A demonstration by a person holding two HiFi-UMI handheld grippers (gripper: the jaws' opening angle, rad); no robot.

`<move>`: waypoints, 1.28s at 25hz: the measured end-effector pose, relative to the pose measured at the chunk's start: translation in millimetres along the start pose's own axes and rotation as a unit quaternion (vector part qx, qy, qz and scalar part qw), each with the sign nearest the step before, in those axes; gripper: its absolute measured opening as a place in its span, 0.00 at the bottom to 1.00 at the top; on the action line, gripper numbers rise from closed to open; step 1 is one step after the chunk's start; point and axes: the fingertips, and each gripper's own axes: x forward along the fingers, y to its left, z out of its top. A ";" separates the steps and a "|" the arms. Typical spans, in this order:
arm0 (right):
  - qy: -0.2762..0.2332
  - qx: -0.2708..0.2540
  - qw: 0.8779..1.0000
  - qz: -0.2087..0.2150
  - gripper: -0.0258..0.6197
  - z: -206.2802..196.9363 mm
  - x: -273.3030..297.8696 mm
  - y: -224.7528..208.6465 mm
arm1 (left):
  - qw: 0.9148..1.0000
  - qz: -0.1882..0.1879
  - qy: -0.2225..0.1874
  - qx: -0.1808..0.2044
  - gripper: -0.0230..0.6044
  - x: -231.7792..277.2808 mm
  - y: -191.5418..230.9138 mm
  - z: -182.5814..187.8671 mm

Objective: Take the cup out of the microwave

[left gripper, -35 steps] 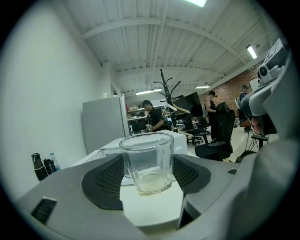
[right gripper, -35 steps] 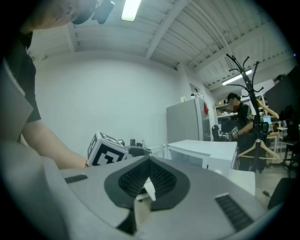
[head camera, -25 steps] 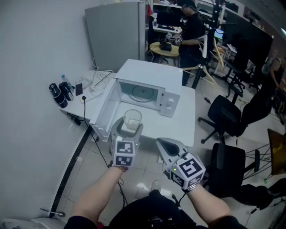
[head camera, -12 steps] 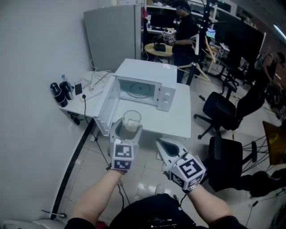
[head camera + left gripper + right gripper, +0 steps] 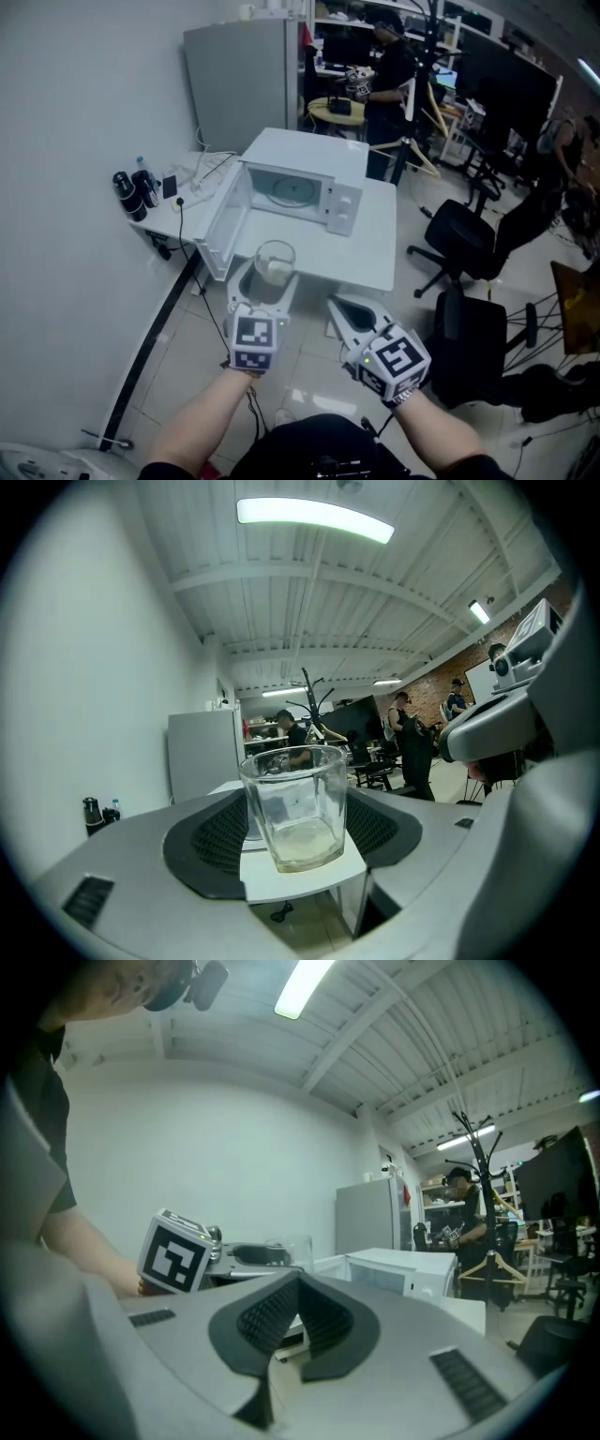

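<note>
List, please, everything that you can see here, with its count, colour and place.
cup: one, clear glass, held upright between the left gripper's jaws, out in front of the microwave
microwave: one, white, on the table, door open to the left
table: one, white, against the wall
flasks: two, black, at the table's left end
cabinet: one, grey, behind the table
chairs: two, black, right of the table
person: one, dark clothes, standing in the background
left gripper: one, grey, shut on the cup
right gripper: one, grey, jaws together and empty, right of the left gripper
</note>
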 end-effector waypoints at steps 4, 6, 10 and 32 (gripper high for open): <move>-0.001 -0.002 1.000 0.014 0.06 -2.7 -20.5 -6.6 | 1.000 0.014 -0.002 -0.002 0.55 -9.2 -21.2 5.0; 0.002 -0.001 1.000 0.019 0.06 -5.8 -32.3 -11.0 | 1.000 0.019 0.001 -0.003 0.55 -13.6 -33.2 6.1; 0.001 -0.001 0.999 0.036 0.06 -8.1 -51.6 -16.0 | 0.999 0.035 0.004 -0.002 0.55 -22.8 -51.9 8.5; -0.006 -0.001 1.000 0.025 0.06 -8.6 -73.6 -4.3 | 1.000 0.022 -0.007 -0.005 0.55 -54.3 -76.9 23.2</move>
